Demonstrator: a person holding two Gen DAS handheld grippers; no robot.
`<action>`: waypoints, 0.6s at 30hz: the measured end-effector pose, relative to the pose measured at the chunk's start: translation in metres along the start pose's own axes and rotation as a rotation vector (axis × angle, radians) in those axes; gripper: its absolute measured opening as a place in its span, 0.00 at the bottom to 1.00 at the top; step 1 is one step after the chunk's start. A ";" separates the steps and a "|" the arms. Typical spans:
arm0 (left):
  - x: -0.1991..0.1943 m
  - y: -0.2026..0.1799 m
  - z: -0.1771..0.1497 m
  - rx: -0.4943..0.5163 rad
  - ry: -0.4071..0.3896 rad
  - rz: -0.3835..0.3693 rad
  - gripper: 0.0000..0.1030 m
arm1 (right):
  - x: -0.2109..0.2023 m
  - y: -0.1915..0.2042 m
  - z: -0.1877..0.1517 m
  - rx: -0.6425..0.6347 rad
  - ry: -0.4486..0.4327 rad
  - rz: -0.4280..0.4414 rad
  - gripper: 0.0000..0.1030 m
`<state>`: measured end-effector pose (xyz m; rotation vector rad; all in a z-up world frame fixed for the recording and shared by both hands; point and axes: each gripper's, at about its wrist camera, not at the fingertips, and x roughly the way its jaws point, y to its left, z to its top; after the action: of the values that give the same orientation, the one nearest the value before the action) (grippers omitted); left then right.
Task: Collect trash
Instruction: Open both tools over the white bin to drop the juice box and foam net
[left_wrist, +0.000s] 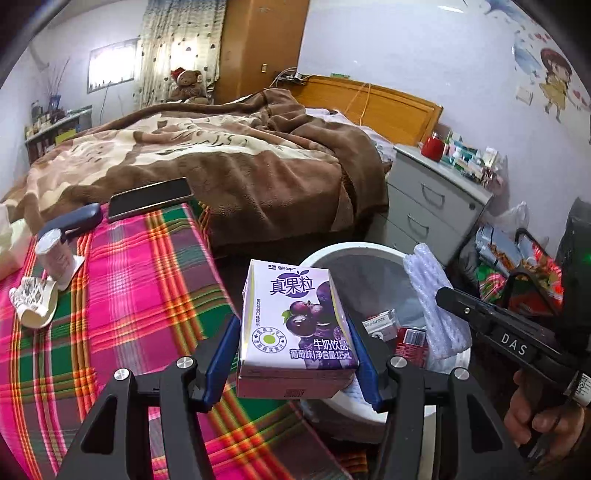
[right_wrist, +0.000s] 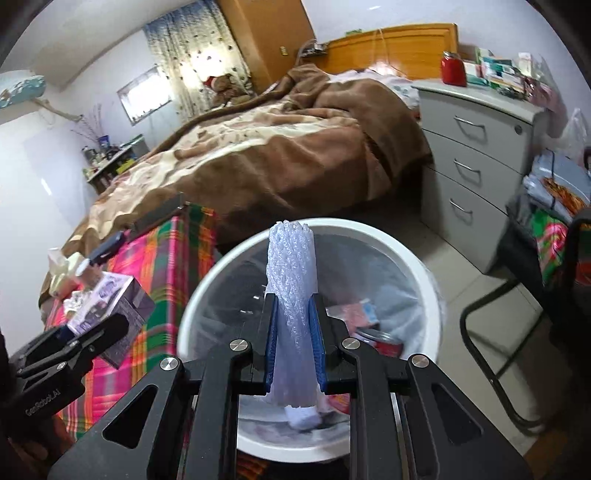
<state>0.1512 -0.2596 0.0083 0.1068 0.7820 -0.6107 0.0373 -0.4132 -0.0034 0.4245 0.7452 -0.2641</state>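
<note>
Left wrist view shows the left gripper (left_wrist: 295, 354) clamped on a purple milk carton (left_wrist: 295, 325) at the edge of the plaid-covered table (left_wrist: 140, 302), beside the white trash bin (left_wrist: 354, 251). Right wrist view looks into that bin, showing cans (right_wrist: 380, 338) and wrappers, with the right gripper (right_wrist: 295, 347) squeezed tight on a white foam net sleeve (right_wrist: 291, 273) above it.
</note>
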 end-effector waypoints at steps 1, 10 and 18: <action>0.002 -0.006 0.000 0.023 -0.007 0.013 0.56 | 0.002 -0.002 -0.001 0.001 0.011 -0.007 0.17; 0.029 -0.029 -0.002 0.041 0.053 -0.041 0.57 | 0.001 -0.021 -0.004 0.032 0.043 -0.043 0.18; 0.033 -0.032 -0.003 0.040 0.063 -0.036 0.64 | 0.003 -0.022 -0.004 0.021 0.049 -0.045 0.29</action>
<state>0.1495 -0.3003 -0.0124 0.1497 0.8347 -0.6599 0.0286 -0.4310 -0.0142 0.4359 0.8009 -0.3052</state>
